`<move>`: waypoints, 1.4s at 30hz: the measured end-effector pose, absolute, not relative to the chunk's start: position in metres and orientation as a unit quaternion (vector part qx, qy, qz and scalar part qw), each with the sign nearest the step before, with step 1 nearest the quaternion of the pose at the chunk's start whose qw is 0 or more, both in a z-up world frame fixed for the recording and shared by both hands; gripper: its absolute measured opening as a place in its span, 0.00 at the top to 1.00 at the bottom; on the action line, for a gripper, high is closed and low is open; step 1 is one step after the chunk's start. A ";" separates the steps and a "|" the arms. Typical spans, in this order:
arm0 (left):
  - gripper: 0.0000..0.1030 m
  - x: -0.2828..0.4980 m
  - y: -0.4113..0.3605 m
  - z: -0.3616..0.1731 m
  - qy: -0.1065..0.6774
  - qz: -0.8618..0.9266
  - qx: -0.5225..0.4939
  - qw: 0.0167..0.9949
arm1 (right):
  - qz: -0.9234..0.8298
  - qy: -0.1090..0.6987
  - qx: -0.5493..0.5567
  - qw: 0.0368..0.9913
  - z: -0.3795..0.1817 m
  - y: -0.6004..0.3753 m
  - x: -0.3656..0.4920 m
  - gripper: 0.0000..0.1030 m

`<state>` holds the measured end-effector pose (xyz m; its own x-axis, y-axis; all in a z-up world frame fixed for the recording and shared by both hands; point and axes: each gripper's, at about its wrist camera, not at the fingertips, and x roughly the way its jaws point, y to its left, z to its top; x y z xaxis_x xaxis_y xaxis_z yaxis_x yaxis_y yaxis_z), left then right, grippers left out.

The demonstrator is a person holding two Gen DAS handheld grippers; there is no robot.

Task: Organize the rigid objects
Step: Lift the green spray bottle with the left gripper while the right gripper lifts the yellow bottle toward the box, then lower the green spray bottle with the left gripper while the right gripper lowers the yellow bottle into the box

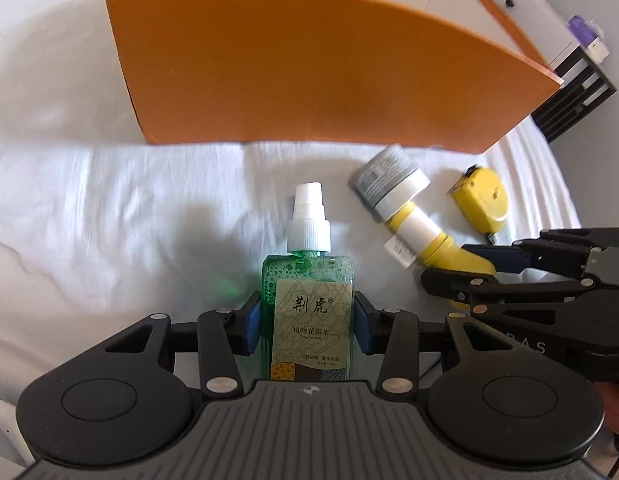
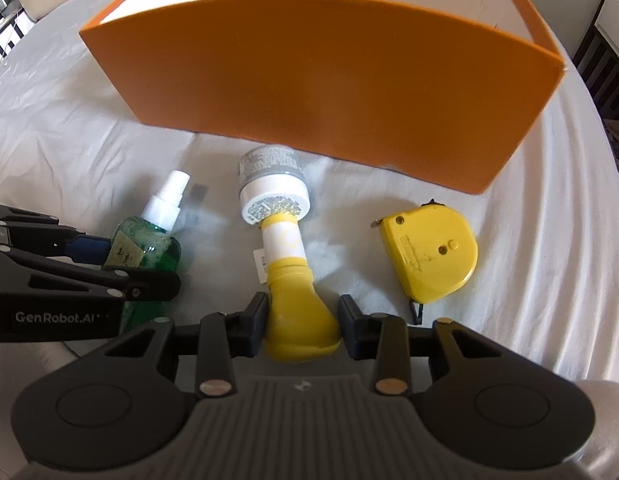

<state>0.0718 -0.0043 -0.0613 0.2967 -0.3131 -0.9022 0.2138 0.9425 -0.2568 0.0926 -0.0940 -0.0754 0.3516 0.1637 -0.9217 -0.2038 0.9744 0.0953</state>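
Right gripper: closed on the rounded yellow base of the yellow-and-white plastic bottle with a grey cap, which is laid on the white cloth.
Left gripper: clamped on the green transparent spray bottle with a white nozzle.
Yellow plastic tape measure: laid flat, right of the 2 bottles.
Orange open cardboard box: stood behind everything.

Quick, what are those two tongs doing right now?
Left tongs: closed on the green spray bottle.
Right tongs: closed on the yellow brush handle.
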 end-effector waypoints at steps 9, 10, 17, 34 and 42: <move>0.51 0.067 0.000 -0.046 0.542 -0.171 -0.057 0.821 | 0.123 0.529 -0.003 0.840 -0.055 -0.099 0.076 0.64; 0.51 0.066 0.001 -0.044 0.539 -0.171 -0.060 0.823 | 0.125 0.526 0.002 0.841 -0.052 -0.100 0.074 0.64; 0.51 0.057 0.012 -0.019 0.510 -0.174 -0.084 0.838 | 0.125 0.496 0.011 0.859 -0.019 -0.110 0.069 0.64; 0.51 0.101 0.001 0.070 0.403 -0.195 -0.116 0.887 | 0.095 0.383 -0.016 0.919 0.073 -0.124 0.111 0.64; 0.51 0.153 -0.012 0.076 0.398 -0.207 -0.120 0.886 | 0.074 0.379 -0.031 0.922 0.078 -0.127 0.161 0.64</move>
